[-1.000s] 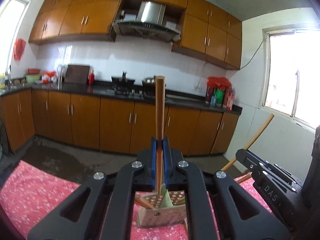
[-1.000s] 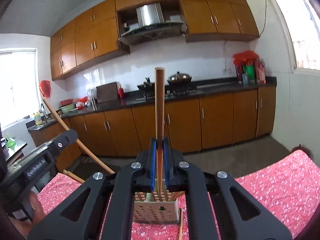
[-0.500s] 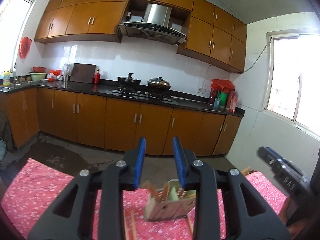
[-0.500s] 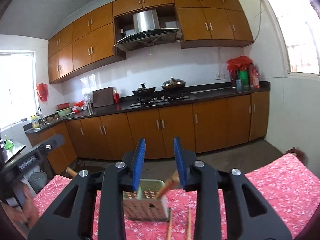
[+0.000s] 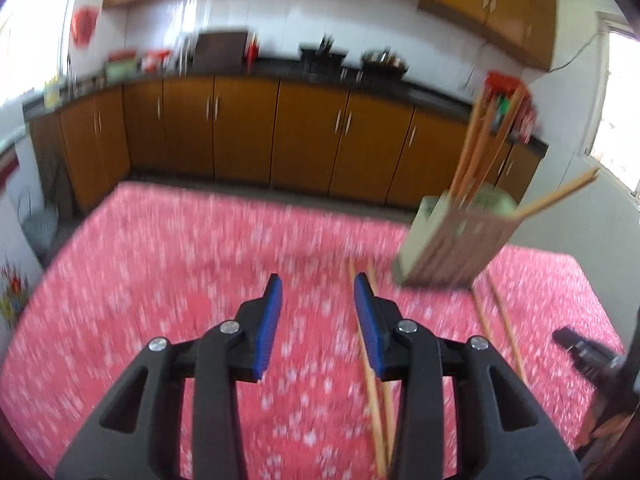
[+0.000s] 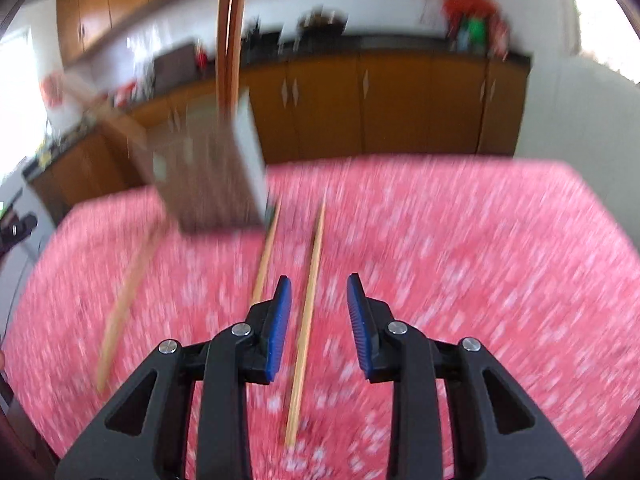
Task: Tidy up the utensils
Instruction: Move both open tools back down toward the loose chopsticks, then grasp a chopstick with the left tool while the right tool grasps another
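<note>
Holder (image 5: pixel 452 240) w/ chopsticks (image 5: pixel 476 148) inside.

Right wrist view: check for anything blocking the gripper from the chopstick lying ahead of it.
Nothing visible blocks it. The right gripper is open and the chopstick lies on the red tablecloth in line with the gap. The utensil holder stands farther back, left.
</note>
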A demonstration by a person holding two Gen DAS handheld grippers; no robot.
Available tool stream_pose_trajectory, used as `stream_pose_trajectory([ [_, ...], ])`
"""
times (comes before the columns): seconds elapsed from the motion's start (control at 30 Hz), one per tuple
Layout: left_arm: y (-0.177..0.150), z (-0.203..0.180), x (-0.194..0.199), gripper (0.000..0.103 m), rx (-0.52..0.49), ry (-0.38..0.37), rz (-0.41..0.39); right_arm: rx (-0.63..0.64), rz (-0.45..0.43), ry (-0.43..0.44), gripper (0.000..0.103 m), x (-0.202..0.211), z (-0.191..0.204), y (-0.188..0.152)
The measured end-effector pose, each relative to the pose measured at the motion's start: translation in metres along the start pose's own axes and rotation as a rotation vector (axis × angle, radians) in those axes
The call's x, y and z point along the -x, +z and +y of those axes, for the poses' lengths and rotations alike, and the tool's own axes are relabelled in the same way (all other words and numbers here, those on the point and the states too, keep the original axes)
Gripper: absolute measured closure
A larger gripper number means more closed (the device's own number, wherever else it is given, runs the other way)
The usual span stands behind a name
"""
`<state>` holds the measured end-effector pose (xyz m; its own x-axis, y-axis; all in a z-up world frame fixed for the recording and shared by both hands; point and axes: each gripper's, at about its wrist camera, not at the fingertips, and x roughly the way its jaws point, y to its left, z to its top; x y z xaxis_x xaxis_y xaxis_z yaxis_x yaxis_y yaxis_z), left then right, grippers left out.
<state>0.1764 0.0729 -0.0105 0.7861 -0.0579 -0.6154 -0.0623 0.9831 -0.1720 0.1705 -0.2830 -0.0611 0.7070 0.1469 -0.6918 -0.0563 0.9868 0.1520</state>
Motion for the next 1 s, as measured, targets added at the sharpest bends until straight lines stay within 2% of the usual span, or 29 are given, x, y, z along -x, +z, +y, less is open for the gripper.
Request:
stream_pose_trajectory([
  [0.07,-0.013,0.005,-0.010,0.065,0.008,0.001,0.042,0.012,0.069,0.011,0.073,-0.021,0.009,-0.019],
  [0.17,-0.030,0.004,-0.018,0.065,0.000,-0.011,0.086,0.022,0.107,-0.012,0.076,-0.038,0.015,-0.032],
  [0.23,-0.038,-0.002,-0.022,0.065,-0.013,-0.022,0.108,0.017,0.102,-0.035,0.078,-0.042,0.015,-0.033],
  [0.3,-0.043,-0.006,-0.027,0.065,-0.028,-0.037,0.124,0.007,0.100,-0.048,0.095,-0.043,0.011,-0.031],
  [0.4,-0.051,-0.023,-0.035,0.067,-0.054,-0.062,0.153,-0.047,0.095,-0.090,0.095,-0.044,-0.003,-0.028],
  [0.47,-0.055,-0.034,-0.041,0.073,-0.074,-0.072,0.179,-0.079,0.090,-0.095,0.095,-0.043,-0.013,-0.028],
  [0.67,-0.071,-0.054,-0.060,0.087,-0.141,-0.056,0.244,-0.027,0.077,-0.119,0.095,-0.042,-0.008,-0.030],
  [0.77,-0.078,-0.059,-0.069,0.088,-0.158,-0.034,0.266,-0.032,0.077,-0.112,0.095,-0.044,-0.009,-0.028],
  [1.0,-0.085,-0.068,-0.067,0.090,-0.221,0.020,0.242,-0.008,0.081,-0.086,0.094,-0.039,0.001,-0.032],
])
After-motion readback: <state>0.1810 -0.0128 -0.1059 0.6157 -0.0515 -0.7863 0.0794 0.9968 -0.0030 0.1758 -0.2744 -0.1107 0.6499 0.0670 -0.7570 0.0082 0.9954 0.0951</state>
